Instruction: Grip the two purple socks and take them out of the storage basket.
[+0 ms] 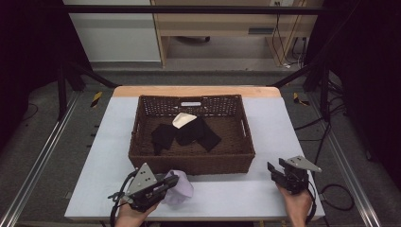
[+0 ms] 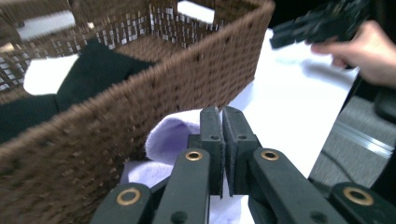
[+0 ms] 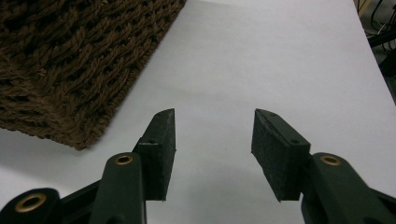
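The left tool (image 1: pixel 171 180), jaws closed on a lilac cloth (image 1: pixel 179 189), sits on the counter (image 1: pixel 236 194) just before the basket (image 1: pixel 191 163), nearer than the open, empty right tool (image 1: pixel 275 171).

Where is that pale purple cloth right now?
The purple cloth lies on the white table, against the basket's near wall, beside the left gripper.

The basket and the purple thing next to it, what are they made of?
The basket looks woven from dark brown twisted cord or wicker, matte; the plaited strands show clearly on its walls. The purple thing looks like soft, pale lilac cloth, since it lies in loose, rounded folds. Which fabric exactly, the pictures cannot tell.
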Demonstrator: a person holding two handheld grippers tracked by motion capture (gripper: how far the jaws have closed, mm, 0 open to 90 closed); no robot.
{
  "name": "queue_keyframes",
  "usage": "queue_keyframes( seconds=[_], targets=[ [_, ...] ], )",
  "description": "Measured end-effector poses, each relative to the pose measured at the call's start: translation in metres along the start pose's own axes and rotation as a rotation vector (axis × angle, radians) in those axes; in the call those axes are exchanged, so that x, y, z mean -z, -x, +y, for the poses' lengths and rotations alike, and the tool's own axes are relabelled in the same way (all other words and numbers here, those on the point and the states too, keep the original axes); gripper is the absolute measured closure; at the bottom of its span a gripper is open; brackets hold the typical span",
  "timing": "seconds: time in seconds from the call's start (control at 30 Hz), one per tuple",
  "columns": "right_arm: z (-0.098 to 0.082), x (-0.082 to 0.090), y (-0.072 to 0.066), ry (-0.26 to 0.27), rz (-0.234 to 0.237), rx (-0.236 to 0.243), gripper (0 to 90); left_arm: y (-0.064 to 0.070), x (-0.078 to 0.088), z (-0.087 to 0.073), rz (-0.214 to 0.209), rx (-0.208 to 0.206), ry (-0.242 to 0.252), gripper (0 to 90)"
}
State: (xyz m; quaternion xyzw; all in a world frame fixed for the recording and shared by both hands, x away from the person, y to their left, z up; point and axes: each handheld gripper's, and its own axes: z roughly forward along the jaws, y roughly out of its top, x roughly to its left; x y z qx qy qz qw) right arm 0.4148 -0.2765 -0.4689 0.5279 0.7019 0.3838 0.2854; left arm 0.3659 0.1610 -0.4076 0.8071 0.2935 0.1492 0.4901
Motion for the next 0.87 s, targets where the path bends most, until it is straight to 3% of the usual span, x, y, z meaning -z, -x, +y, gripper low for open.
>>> queue_keyframes(
  seconds=[0.23,0.33,0.5,0.63,0.87],
  targets=[
    [-0.001,-0.004,-0.001,-0.018,0.004,-0.004,49.0,-0.009,-0.027,-0.014,-0.010,0.039,-0.037,85.4],
    [-0.002,-0.007,-0.001,-0.040,0.007,0.000,48.9,-0.011,-0.030,-0.016,-0.006,0.054,-0.054,76.9],
    [-0.003,-0.009,-0.001,-0.049,0.014,-0.001,47.7,-0.013,-0.020,-0.015,0.034,0.080,-0.025,53.3],
    [-0.003,-0.008,0.000,-0.041,0.006,0.000,47.6,-0.018,-0.003,-0.015,0.072,0.094,-0.003,42.3],
    [-0.003,-0.006,0.002,-0.025,-0.001,-0.010,46.0,-0.031,0.023,-0.028,0.133,0.112,-0.004,37.0]
  ],
)
